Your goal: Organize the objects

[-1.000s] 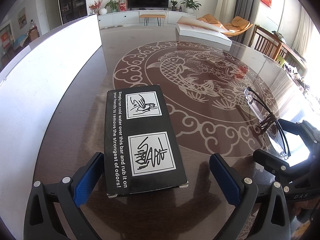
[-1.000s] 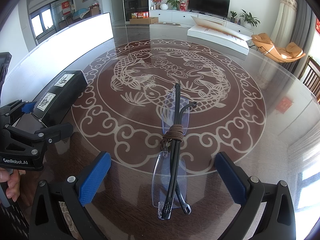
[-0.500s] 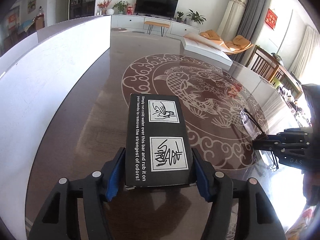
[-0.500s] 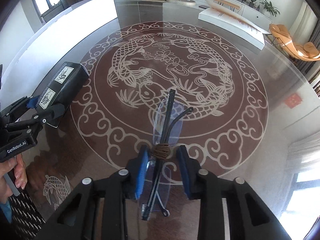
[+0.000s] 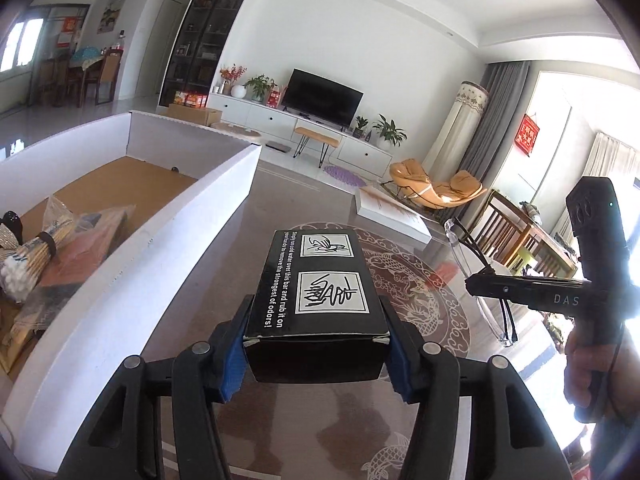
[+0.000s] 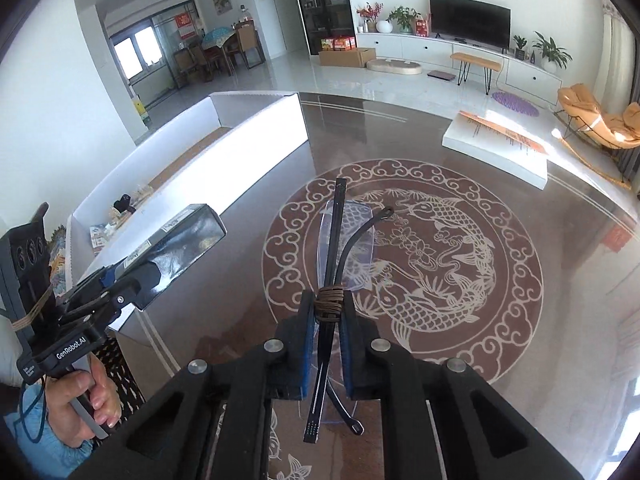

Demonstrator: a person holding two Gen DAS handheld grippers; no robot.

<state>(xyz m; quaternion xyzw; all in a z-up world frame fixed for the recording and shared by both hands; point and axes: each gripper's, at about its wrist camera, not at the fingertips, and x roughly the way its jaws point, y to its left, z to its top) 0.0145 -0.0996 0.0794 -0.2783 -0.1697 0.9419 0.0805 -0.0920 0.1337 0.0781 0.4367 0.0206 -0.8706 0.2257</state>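
Your left tongs (image 5: 316, 354) have just closed on the box (image 5: 320, 292), right tongs (image 6: 325, 350) grip the glasses (image 6: 340, 248); both are now lifted, bin (image 5: 168, 256) left.

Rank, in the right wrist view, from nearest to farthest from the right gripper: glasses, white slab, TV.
1. Glasses: clamped in the right gripper.
2. White slab: on the table's far right.
3. TV: against the back wall.

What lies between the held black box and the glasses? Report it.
Nothing: in the left wrist view, only bare patterned tabletop shows between the black box and the glasses.
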